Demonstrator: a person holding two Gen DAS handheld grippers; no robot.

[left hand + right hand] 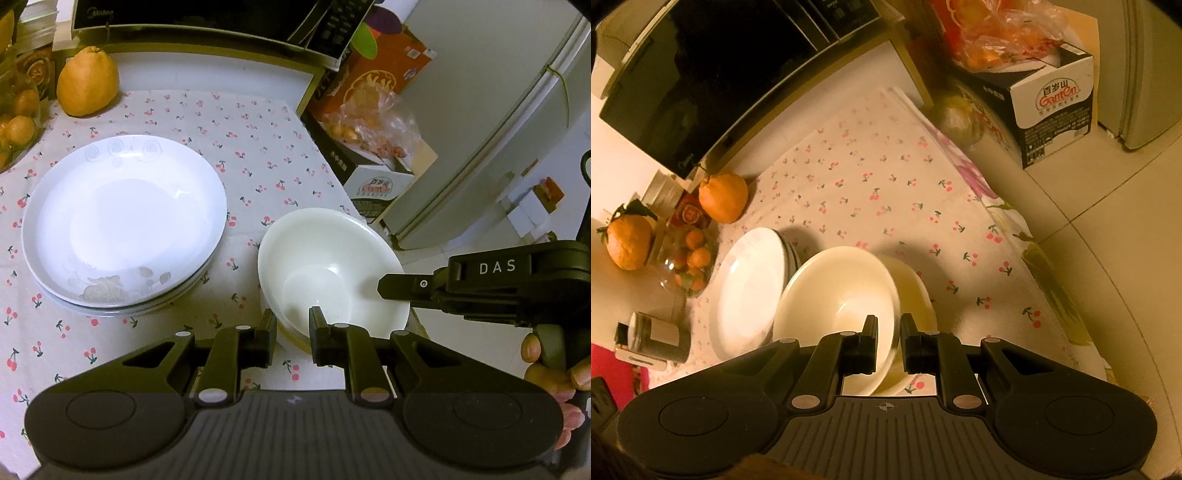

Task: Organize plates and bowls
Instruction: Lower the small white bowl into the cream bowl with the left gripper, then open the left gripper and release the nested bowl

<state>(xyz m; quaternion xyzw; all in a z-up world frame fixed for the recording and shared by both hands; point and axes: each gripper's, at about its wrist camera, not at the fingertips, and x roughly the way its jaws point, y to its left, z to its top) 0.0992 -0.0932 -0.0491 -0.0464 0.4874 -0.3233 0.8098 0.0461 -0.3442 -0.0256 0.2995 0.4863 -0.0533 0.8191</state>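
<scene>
Right wrist view: "Ganten" box (1057, 110); both grippers' jaws pinch the white bowl (836, 291); "DAS" on right gripper (384, 286).

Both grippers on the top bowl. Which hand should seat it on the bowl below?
Right. Right gripper pinches the raised rim of the tilted top bowl, so it controls the drop. Left gripper grips the near rim, steadying.

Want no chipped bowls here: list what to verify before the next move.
1. Left gripper fingers clamp the top bowl rim: ok.
2. Right gripper fingers clamp the same rim: ok.
3. Top bowl sits level in the lower bowl: not ok, tilted and offset.
4. Plate stack stands apart from the bowls: ok.
5. Number of bowls underneath: cannot tell.
</scene>
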